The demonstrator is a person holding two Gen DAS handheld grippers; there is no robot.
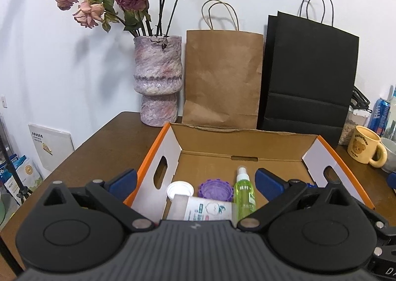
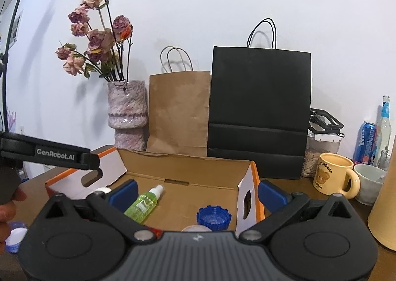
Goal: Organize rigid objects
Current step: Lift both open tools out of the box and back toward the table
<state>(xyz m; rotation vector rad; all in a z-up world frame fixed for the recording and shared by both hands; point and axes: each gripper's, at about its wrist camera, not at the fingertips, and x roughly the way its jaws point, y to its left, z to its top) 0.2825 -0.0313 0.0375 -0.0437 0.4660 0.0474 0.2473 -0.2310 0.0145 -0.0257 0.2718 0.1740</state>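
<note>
Left claw (image 1: pixel 195 180): fingers spread wide and empty, poised over the near edge of the cardboard box (image 1: pixel 247 157), which stood on the table (image 1: pixel 104 147).
Right claw (image 2: pixel 196 191): likewise spread and empty, one blue pad inside the box and the other outside its right wall.
Box contents: green spray bottle (image 1: pixel 245 194) lying on its side; purple ridged cap (image 1: pixel 216 189) beside it; white cap (image 1: pixel 180 190) to the left; a labelled white pack (image 1: pixel 203 210) at the near edge, partly hidden by the claw body.
Blue ridged cap (image 2: pixel 214 217): seen in the right wrist view on the box floor near the right wall; it may be the purple cap under a different colour cast, which cannot be settled.
Loose caps (image 2: pixel 15 234): lying outside the box at the lower left, next to the person's hand (image 2: pixel 7 209); probably not yet sorted.
Hazard, wall: the right claw straddled the thin right wall, so closing or descending could crush or drag the box.
Hazard, bottle: the round bottle could roll from a skewed pinch.
Hazard, surroundings: the yellow mug (image 2: pixel 333 174) and the vase (image 1: pixel 158 83) stood near the box; a shoved box could knock them.
</note>
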